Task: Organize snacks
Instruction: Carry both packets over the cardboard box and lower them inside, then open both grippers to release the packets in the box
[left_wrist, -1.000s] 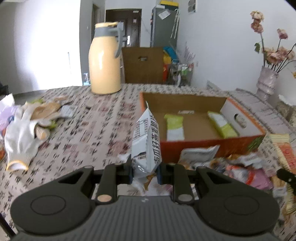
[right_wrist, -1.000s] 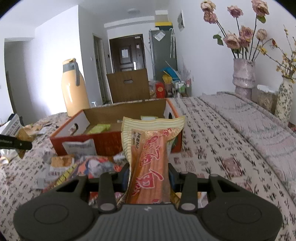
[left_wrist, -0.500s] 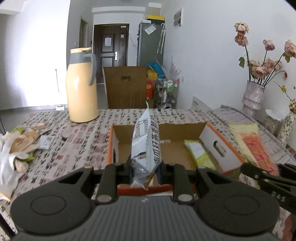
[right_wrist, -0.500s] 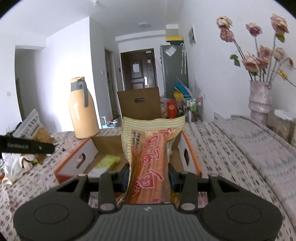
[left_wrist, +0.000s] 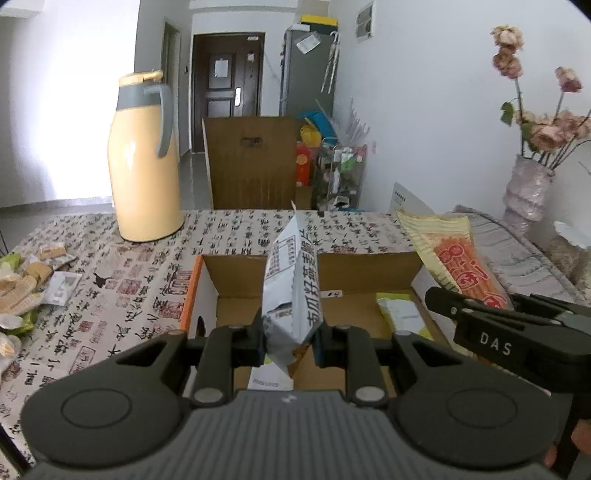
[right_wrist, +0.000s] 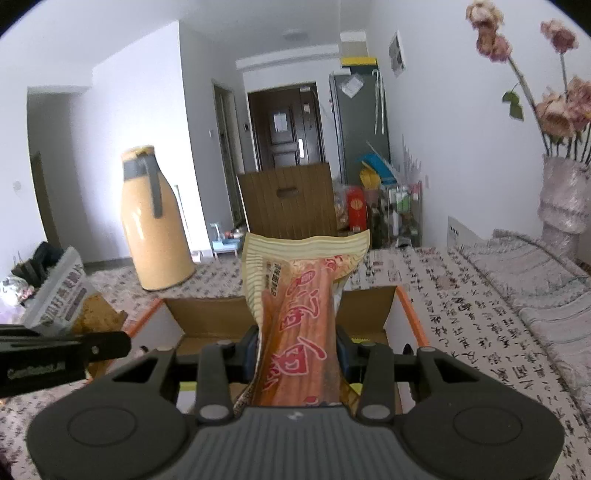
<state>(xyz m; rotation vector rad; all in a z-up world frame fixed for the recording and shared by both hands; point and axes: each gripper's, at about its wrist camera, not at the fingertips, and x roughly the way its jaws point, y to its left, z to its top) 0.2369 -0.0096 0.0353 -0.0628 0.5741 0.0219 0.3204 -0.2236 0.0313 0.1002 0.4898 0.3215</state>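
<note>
My left gripper (left_wrist: 290, 341) is shut on a white snack packet (left_wrist: 291, 291) with black print, held upright over the open cardboard box (left_wrist: 369, 264). My right gripper (right_wrist: 297, 350) is shut on an orange-and-yellow snack packet (right_wrist: 303, 325), also over the box (right_wrist: 369, 306). The right gripper and its packet (left_wrist: 458, 266) show at the right of the left wrist view. The left gripper's packet (right_wrist: 61, 295) shows at the left of the right wrist view. A green-and-white packet (left_wrist: 400, 314) lies in the box.
A yellow thermos jug (left_wrist: 142, 158) stands at the back left of the patterned tablecloth (left_wrist: 110, 295). Small snack packets (left_wrist: 33, 273) lie at the left edge. A vase of dried flowers (left_wrist: 528, 188) stands at the right. A brown chair back (left_wrist: 251, 162) is behind the table.
Both grippers have risen and moved forward with their packets, from the loose pile in front of the box to above the box opening. They now stand close together.
</note>
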